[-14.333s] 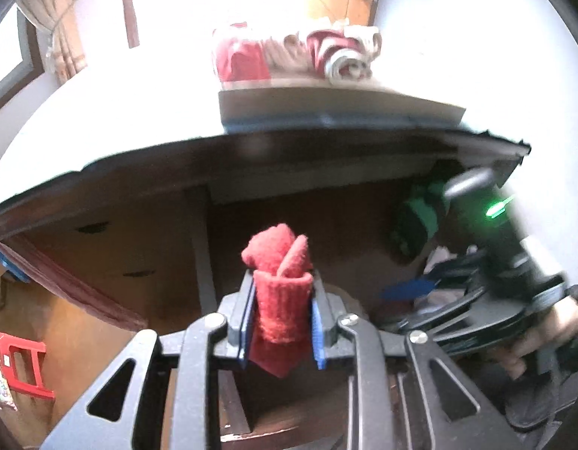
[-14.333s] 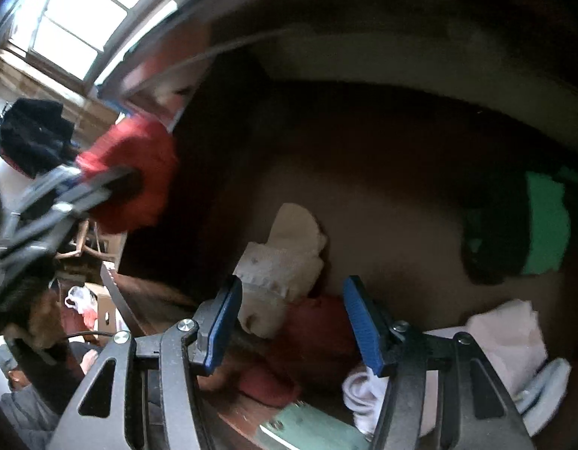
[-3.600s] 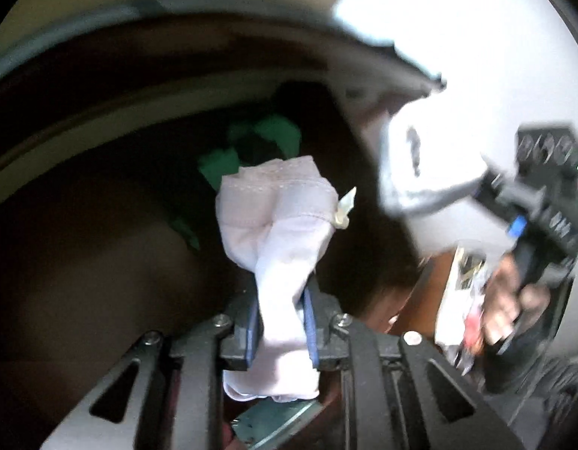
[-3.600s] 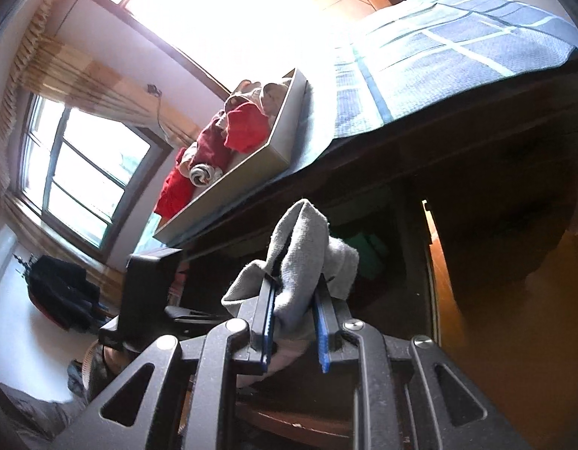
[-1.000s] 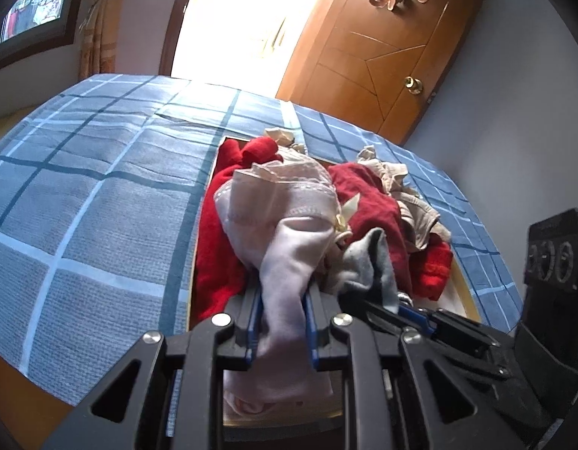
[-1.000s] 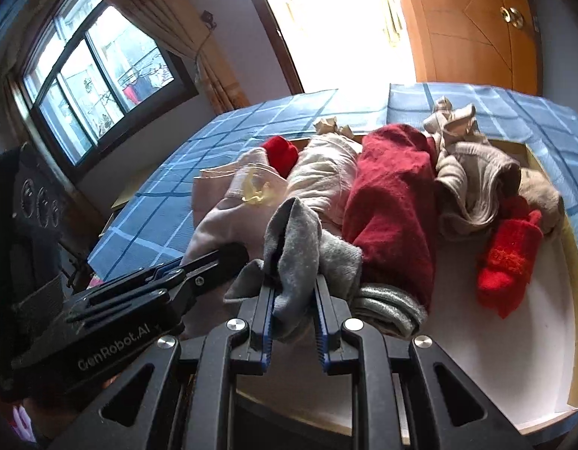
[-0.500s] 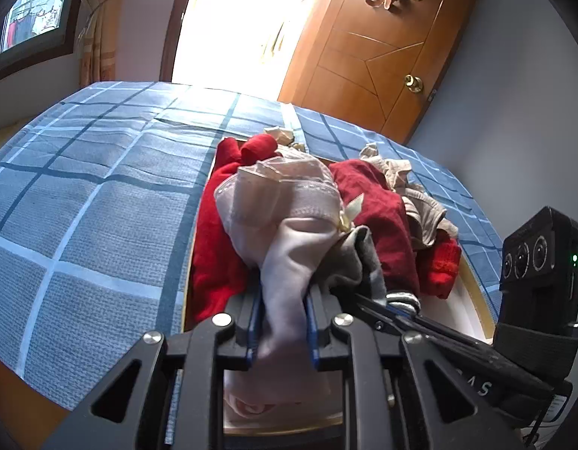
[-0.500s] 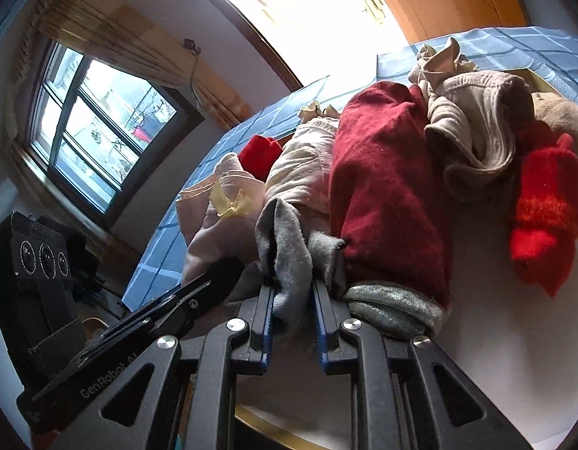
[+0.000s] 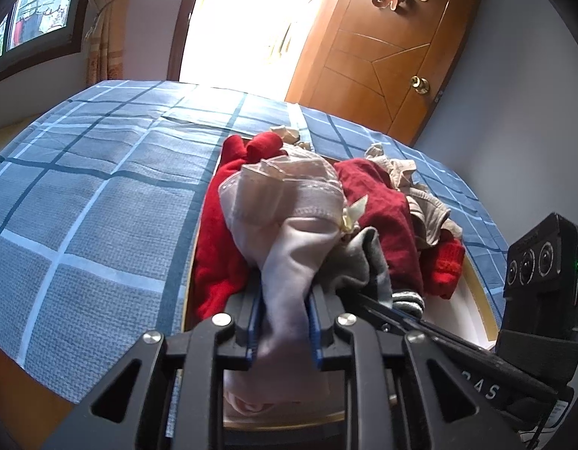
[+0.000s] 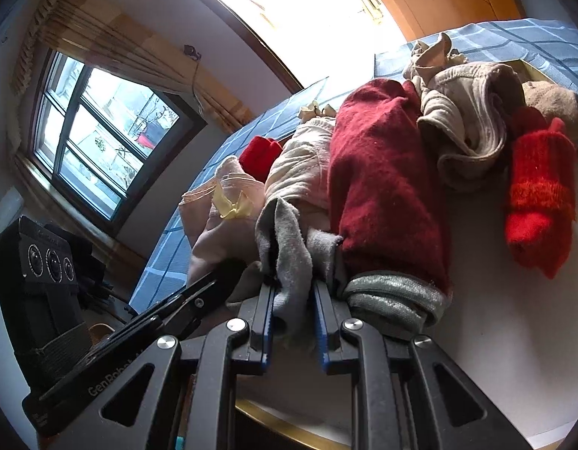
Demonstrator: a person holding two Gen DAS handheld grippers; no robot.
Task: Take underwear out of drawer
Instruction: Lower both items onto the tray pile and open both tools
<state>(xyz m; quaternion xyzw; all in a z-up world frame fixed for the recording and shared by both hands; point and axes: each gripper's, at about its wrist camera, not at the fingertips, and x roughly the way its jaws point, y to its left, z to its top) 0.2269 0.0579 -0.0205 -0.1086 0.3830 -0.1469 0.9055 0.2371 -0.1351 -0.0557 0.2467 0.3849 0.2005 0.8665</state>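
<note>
Nearest the left wrist camera, the left tongs [image 9: 283, 322] are clamped on a pale pink pair of underwear [image 9: 289, 225], a soft smooth cotton piece bunched into a thick fold between the blue pads, with a lacy scalloped waistband and a small cream bow [image 9: 350, 213] at its top; nearest the right wrist camera, the right tongs [image 10: 292, 318] pinch a grey garment [image 10: 289, 247], fuzzy and matte, crumpled into a narrow upright wad between their blue pads; both held pieces hang over the near end of a shallow box [image 10: 514, 337] with a smooth white floor and a thin golden rim, the two tongs lying side by side; just beyond, a dark red knit garment [image 10: 382, 187] with a ribbed silver-grey waistband lies rolled into a long lump touching the grey piece; beside it sit a cream pair [image 10: 307, 165] and, further right, a bright red woolly sock [image 10: 536, 195] with a coarse knit; behind these a beige garment [image 10: 472, 112] is heaped in loose folds; the box rests on a desk covered by a blue woven cloth [image 9: 82, 206] checked with pale and dark lines; farthest stand a panelled wooden door [image 9: 382, 56] and a curtained window [image 10: 97, 142].
</note>
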